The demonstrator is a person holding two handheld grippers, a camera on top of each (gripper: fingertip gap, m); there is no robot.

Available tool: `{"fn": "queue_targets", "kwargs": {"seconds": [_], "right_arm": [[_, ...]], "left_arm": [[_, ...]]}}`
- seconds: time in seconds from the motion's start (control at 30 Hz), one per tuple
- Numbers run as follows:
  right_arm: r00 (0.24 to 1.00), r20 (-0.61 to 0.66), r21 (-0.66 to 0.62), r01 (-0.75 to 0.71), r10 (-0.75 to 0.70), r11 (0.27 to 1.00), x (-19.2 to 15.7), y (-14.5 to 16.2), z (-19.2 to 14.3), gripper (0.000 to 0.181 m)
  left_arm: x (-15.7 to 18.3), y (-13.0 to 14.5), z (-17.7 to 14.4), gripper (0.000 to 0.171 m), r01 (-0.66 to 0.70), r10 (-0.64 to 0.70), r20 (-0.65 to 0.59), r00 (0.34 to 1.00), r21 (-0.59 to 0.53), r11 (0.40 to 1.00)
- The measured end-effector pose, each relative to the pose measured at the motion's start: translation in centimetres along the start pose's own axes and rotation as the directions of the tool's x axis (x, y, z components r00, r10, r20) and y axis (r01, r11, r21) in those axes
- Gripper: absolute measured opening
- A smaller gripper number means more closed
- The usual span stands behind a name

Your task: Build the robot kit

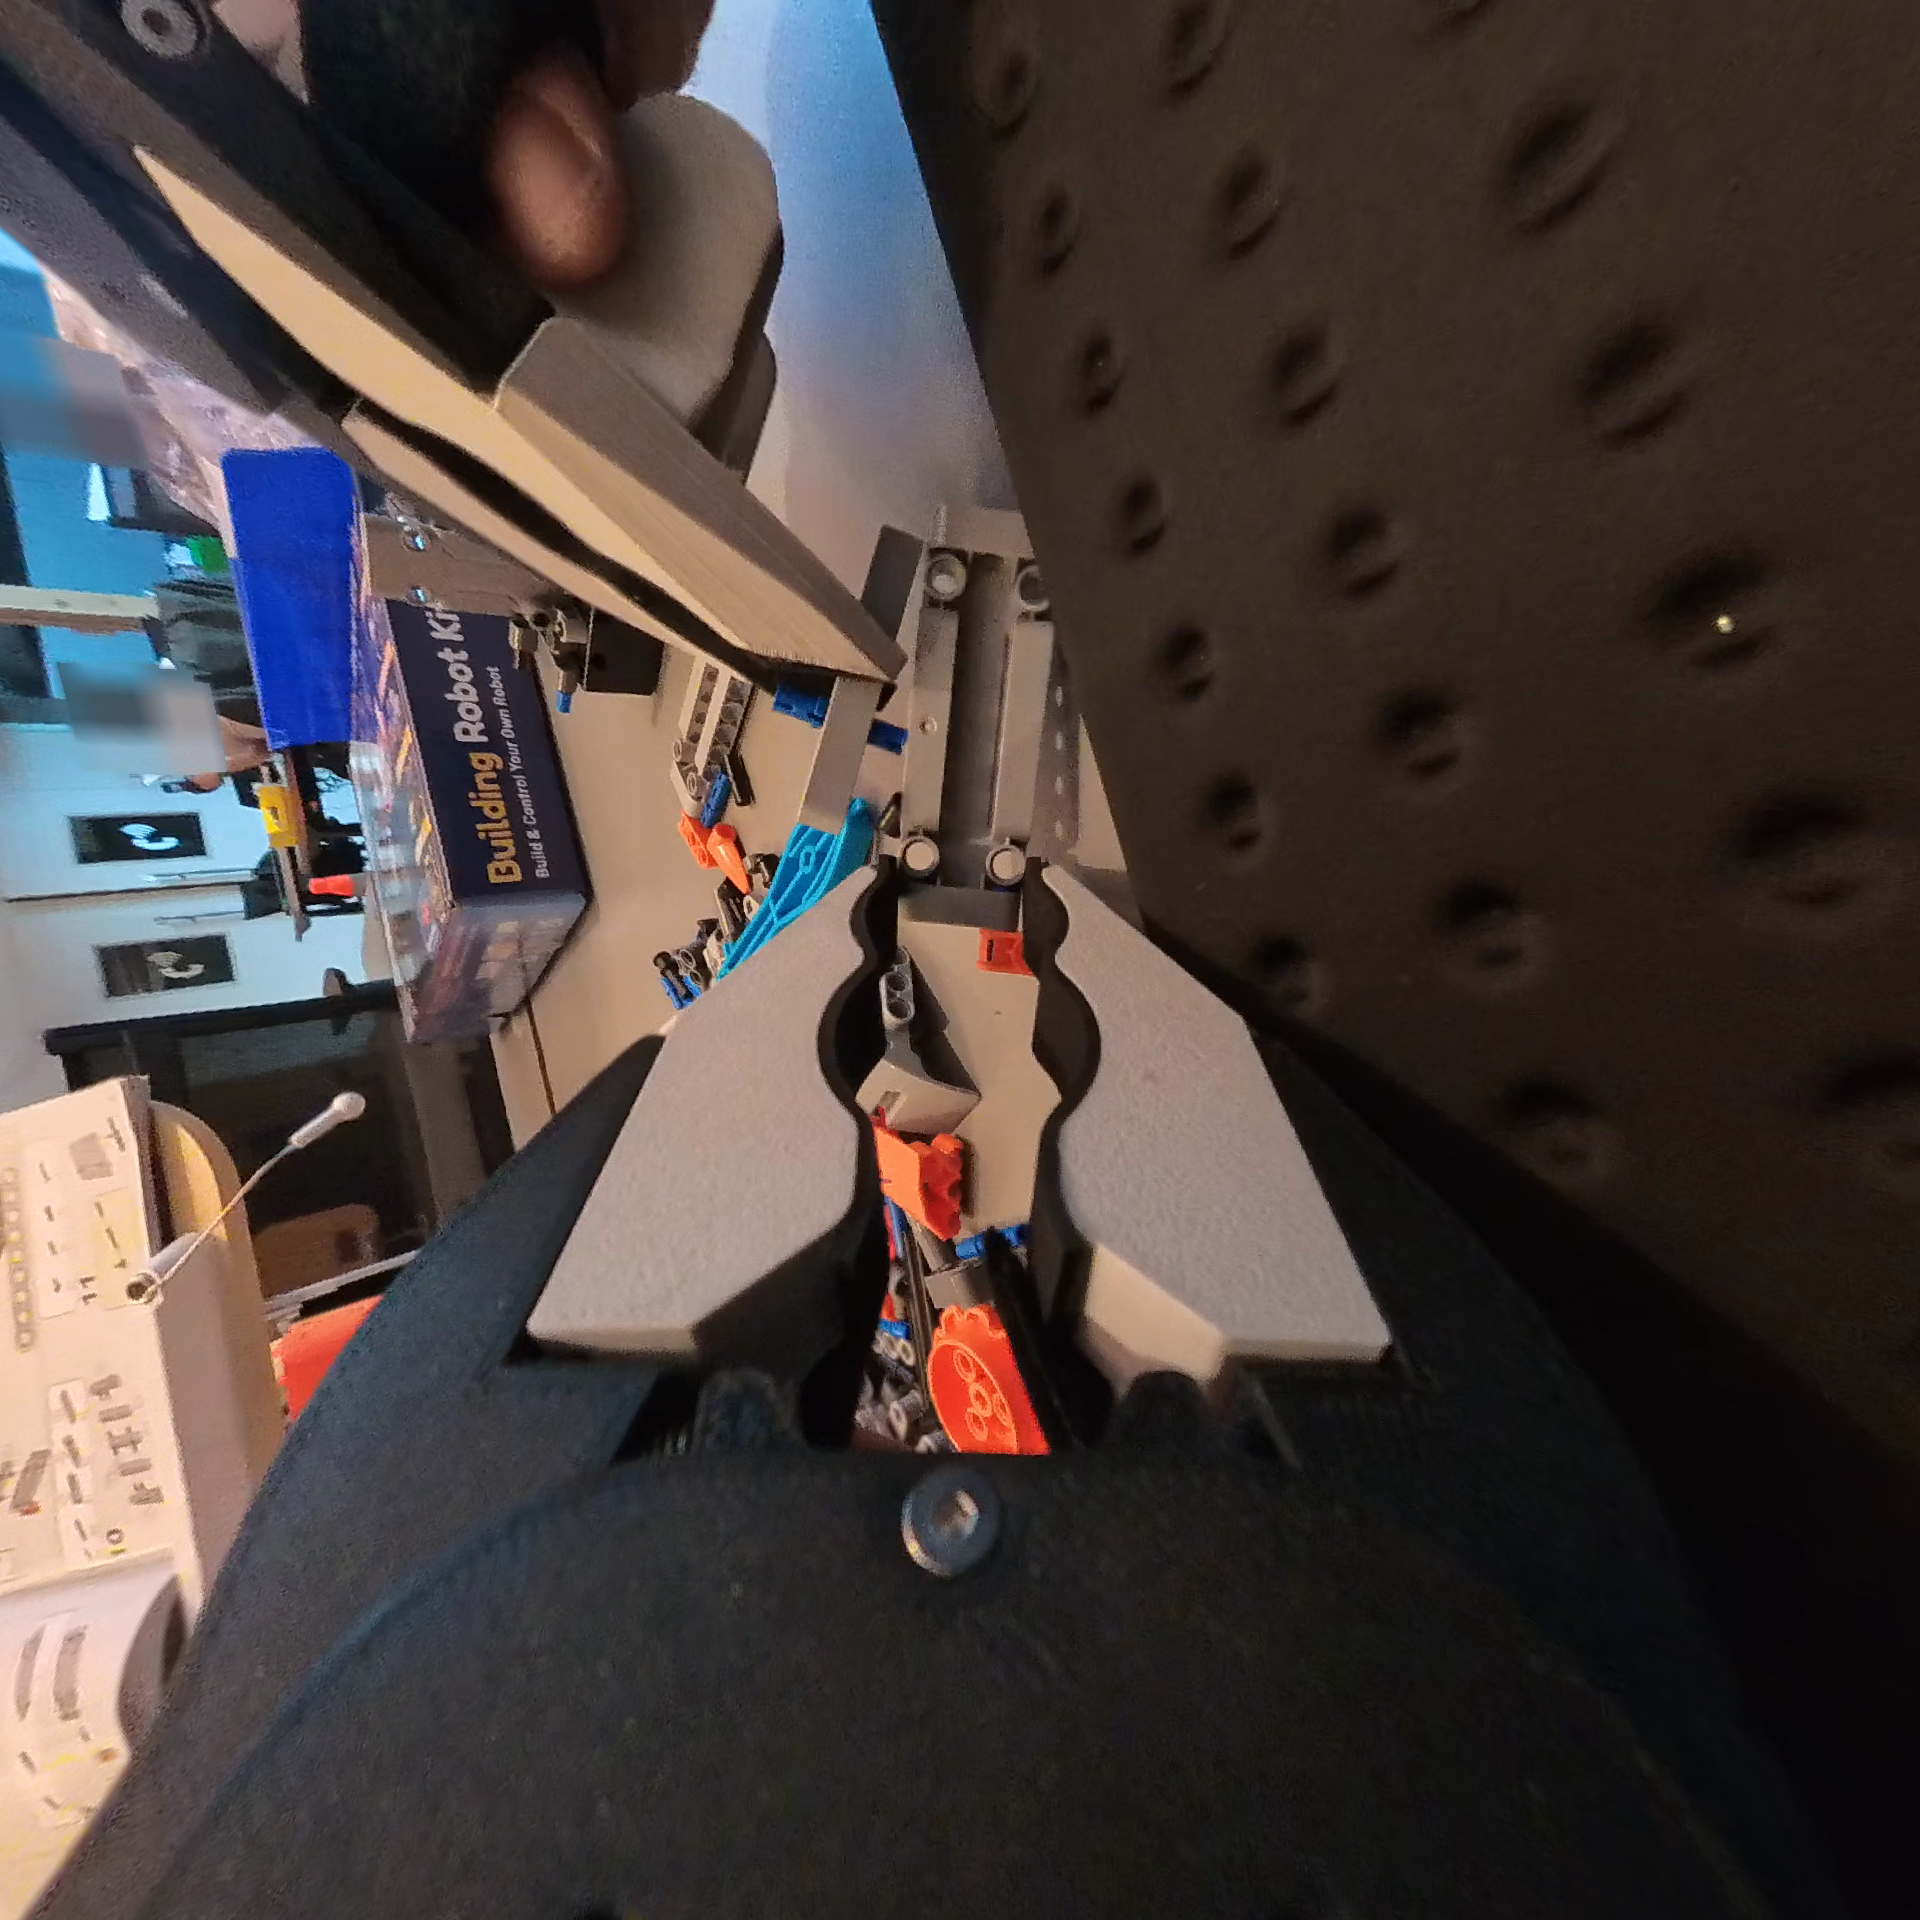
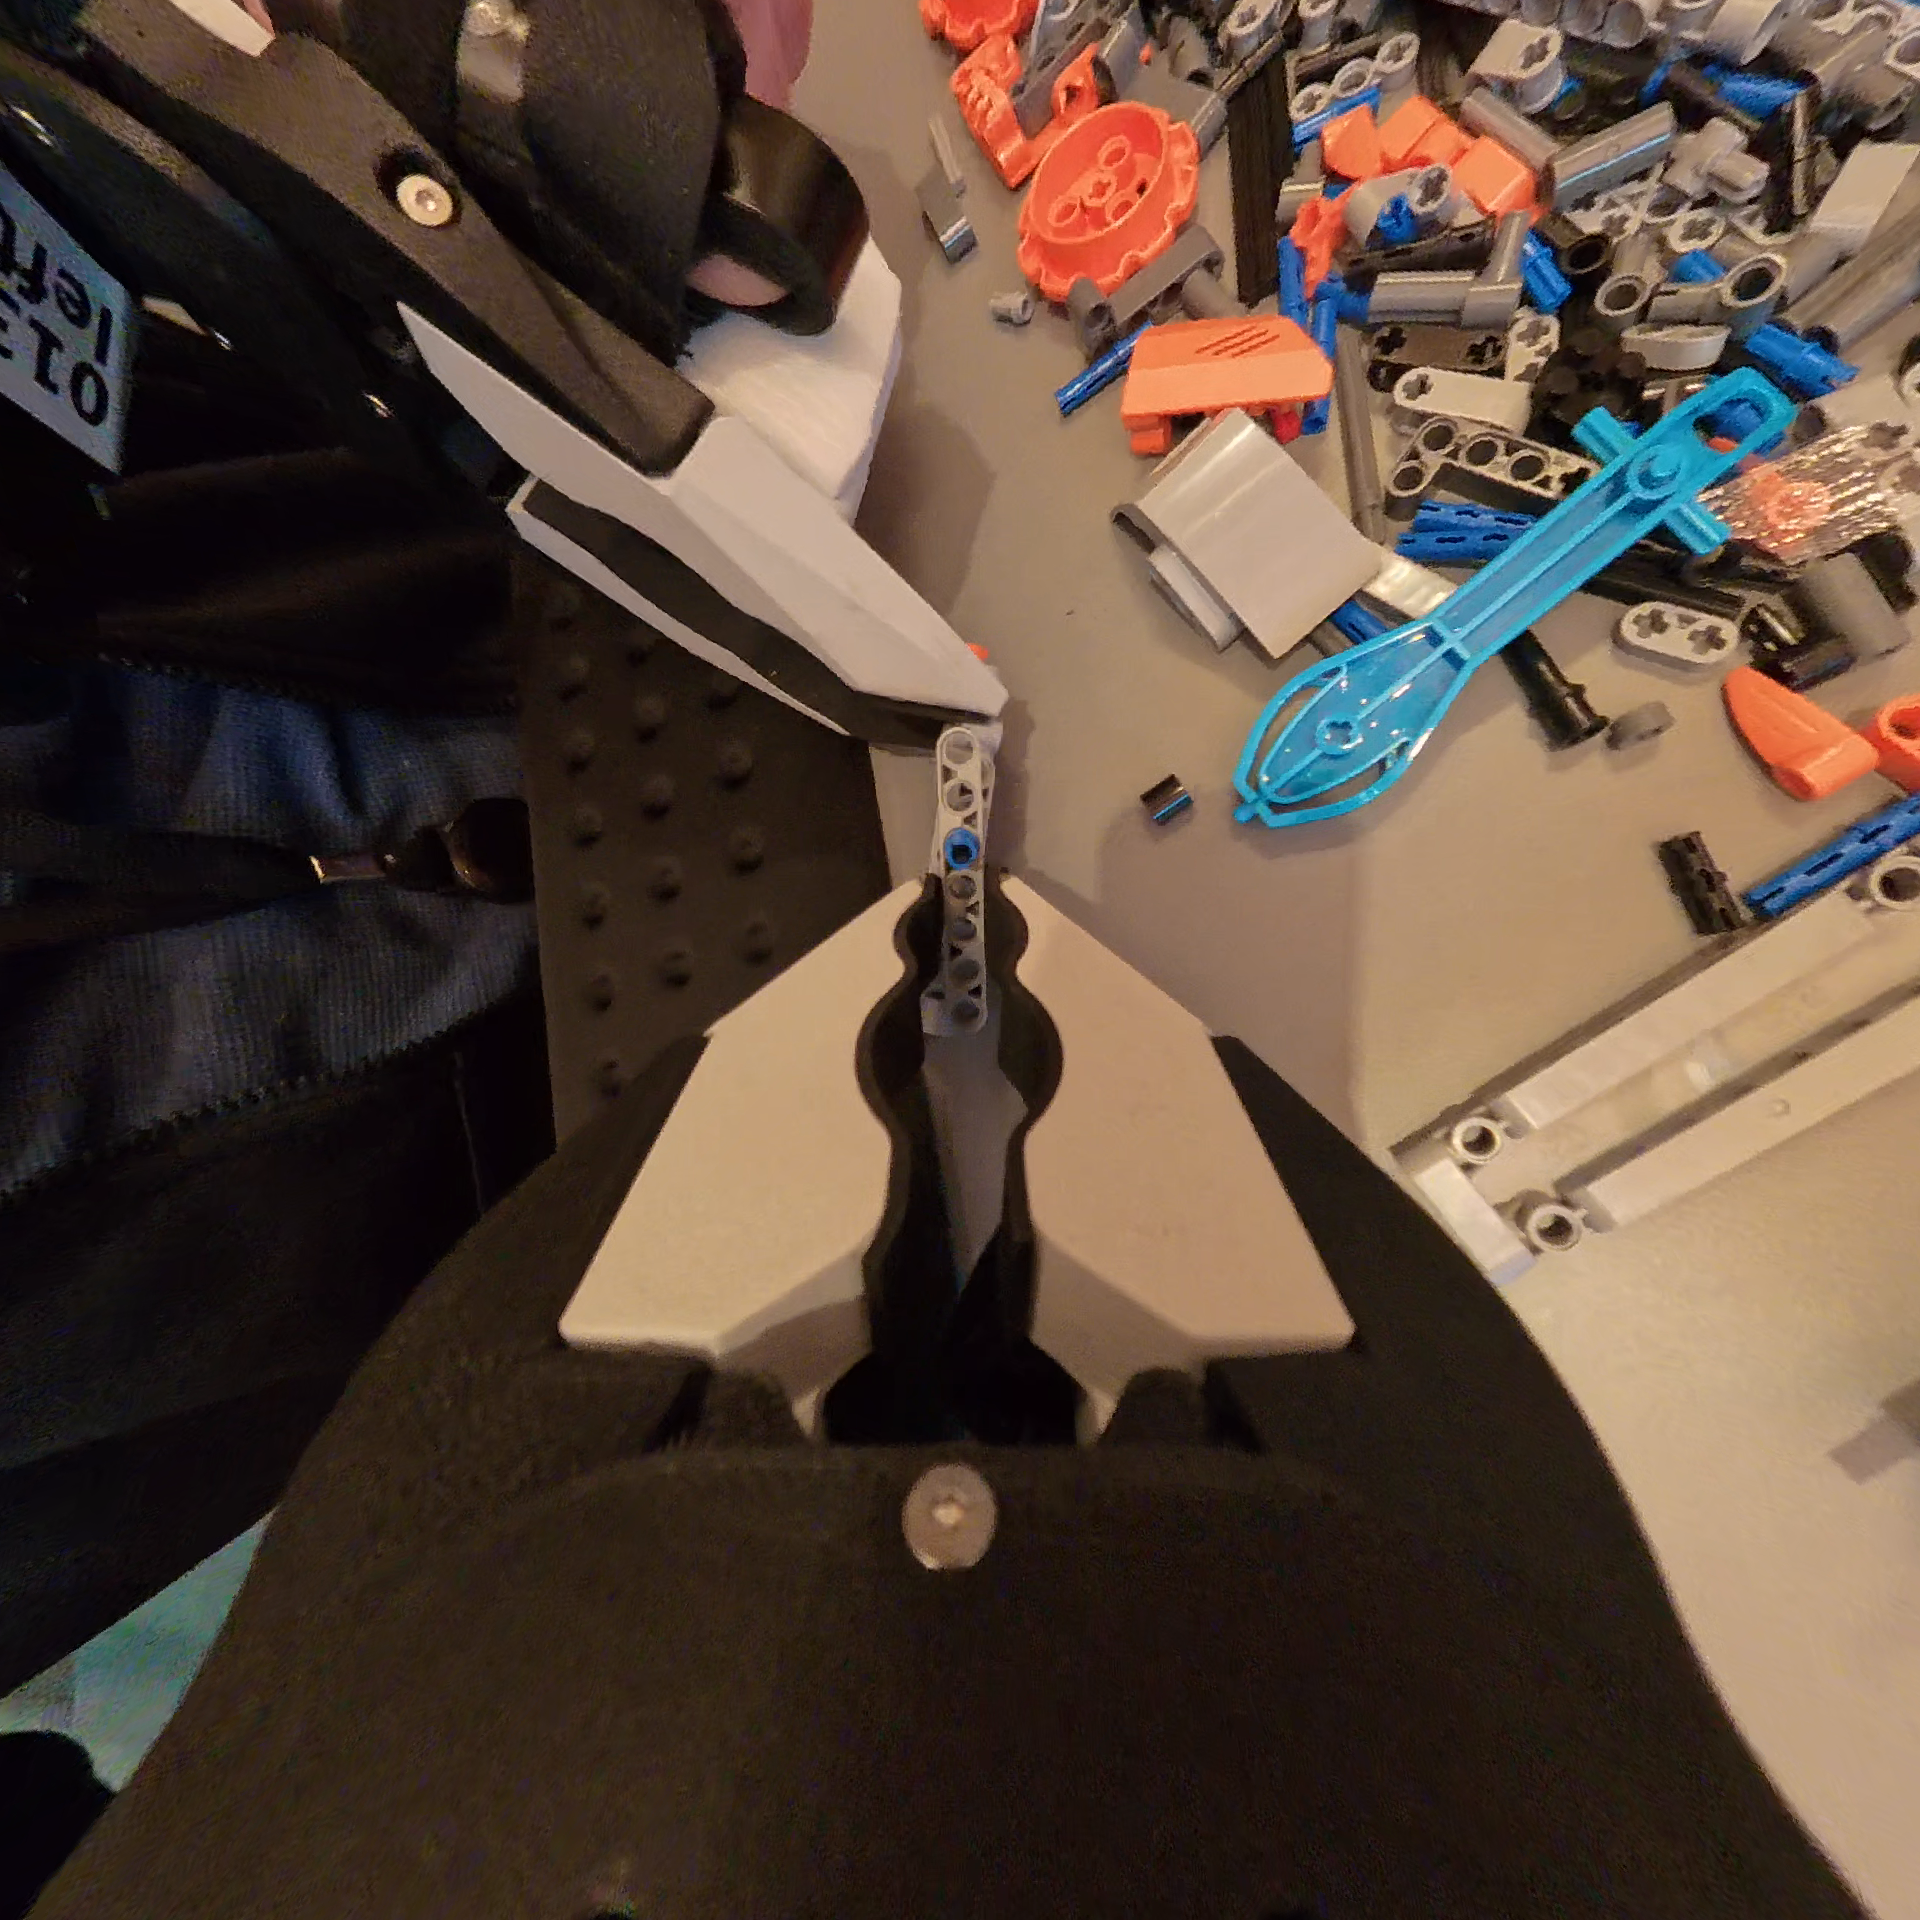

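My right gripper (image 2: 961, 894) is shut on a dark grey holed beam (image 2: 961, 961) and holds it upright above the grey table (image 2: 1143, 935). A blue pin (image 2: 961, 850) joins it to a light grey holed beam (image 2: 966, 774) above. My left gripper (image 2: 982, 717) comes in from the upper left and pinches that beam's top end. In the left wrist view my left gripper (image 1: 961, 883) has a grey piece (image 1: 956, 909) between its tips. The right gripper (image 1: 878, 670) reaches in from the upper left with a grey beam (image 1: 836, 753).
A pile of grey, black, blue and orange building parts (image 2: 1558, 208) covers the far table, with an orange wheel (image 2: 1107, 197) and a translucent blue tool (image 2: 1507, 592). A grey frame (image 2: 1621, 1122) lies at the right. A black studded surface (image 2: 665, 831) is at the left. A kit box (image 1: 468, 810) stands behind. My two grippers' fingertips are within a few centimetres of each other.
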State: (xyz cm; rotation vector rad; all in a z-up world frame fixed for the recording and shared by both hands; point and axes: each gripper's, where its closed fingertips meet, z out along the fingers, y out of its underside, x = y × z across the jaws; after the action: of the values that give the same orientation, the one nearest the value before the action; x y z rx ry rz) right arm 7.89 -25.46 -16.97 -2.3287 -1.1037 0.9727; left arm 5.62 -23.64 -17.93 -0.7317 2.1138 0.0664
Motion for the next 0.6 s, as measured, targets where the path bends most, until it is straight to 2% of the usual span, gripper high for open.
{"fn": "queue_targets", "kwargs": {"seconds": [0.33,0.47,0.6], "right_arm": [[0.999,-0.002,-0.108,-0.034,0.034,0.994,-0.2,-0.19,0.07,0.006],[0.998,0.031,-0.068,-0.047,0.049,0.997,-0.47,-0.17,0.0,0.006],[0.998,0.042,-0.038,-0.048,0.049,0.998,-0.56,0.0,0.27,0.006]], "left_arm": [[-0.17,-0.39,-0.03,0.022,-0.037,0.036,0.051,0.998,0.013,0.999],[-0.15,-0.59,-0.28,0.022,-0.023,0.021,0.048,0.999,0.042,0.999],[-0.06,-0.46,-0.34,0.022,0.063,-0.063,-0.002,0.998,0.074,0.995]]}}
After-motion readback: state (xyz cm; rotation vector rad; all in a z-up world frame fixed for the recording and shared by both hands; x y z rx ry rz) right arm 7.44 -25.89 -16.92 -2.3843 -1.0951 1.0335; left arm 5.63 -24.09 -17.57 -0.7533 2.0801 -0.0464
